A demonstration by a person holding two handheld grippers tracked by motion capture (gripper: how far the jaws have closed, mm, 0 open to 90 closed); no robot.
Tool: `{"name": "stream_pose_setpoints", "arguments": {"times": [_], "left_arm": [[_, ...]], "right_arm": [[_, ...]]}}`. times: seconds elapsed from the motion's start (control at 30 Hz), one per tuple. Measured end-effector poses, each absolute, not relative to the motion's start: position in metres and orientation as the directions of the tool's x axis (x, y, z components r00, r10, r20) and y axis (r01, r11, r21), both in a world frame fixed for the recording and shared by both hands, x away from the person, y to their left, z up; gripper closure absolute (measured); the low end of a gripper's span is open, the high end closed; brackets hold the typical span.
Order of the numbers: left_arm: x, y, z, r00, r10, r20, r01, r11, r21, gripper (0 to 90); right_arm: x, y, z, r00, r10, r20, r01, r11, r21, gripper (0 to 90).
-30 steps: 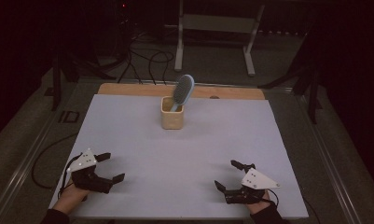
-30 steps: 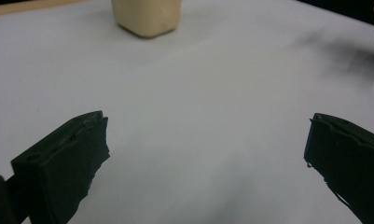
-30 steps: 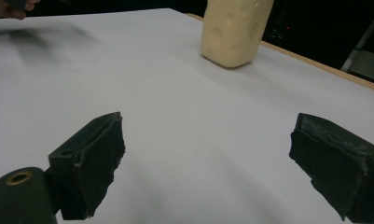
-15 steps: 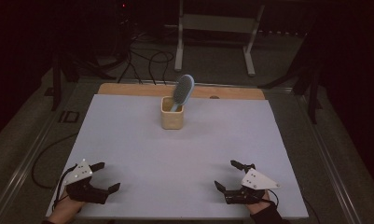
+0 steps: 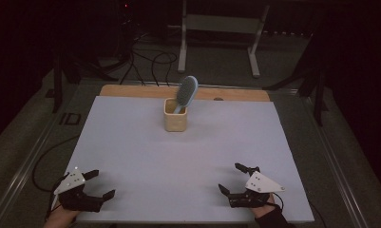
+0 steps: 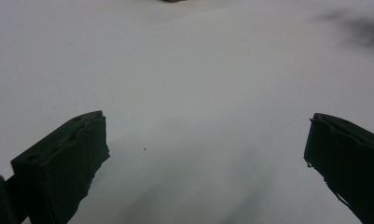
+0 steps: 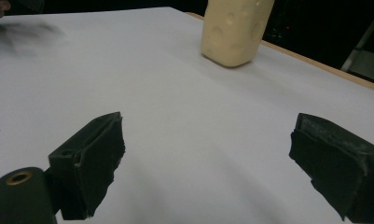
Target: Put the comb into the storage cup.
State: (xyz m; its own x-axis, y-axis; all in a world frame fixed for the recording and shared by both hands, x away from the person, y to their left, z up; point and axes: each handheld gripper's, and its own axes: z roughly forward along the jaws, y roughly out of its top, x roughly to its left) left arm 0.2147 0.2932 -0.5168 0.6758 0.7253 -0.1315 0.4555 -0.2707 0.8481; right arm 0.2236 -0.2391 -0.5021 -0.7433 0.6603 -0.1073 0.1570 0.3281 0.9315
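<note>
A cream cup point(image 5: 176, 115) stands at the far middle of the white table sheet point(image 5: 188, 156), with a blue-grey hairbrush point(image 5: 186, 92) leaning upright in it. The cup point(image 7: 235, 30) appears ahead in the right gripper view. My left gripper point(image 5: 100, 184) rests at the near left corner, open, with only bare sheet between its jaws point(image 6: 208, 140). My right gripper point(image 5: 232, 177) sits at the near right, open and holding nothing point(image 7: 205, 154). Both are far from the cup.
A wooden strip point(image 5: 131, 90) edges the table's far side. Beyond it on the dark floor stand a metal frame point(image 5: 216, 28) and loose cables point(image 5: 145, 61). A cable point(image 5: 45, 156) trails off the table's left side.
My left gripper has drawn back toward the near left corner of the table. The right gripper has stayed in place.
</note>
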Motion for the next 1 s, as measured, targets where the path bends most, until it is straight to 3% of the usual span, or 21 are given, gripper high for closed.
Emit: {"name": "stream_pose_setpoints", "arguments": {"times": [1.0], "left_arm": [[0.2131,0.291,-0.5161,0.649,0.754,-0.098,0.43,-0.257,0.865,0.0]], "right_arm": [[0.2252,-0.2369,-0.5032,-0.749,0.653,-0.106,0.157,0.332,0.93,9.3]]}}
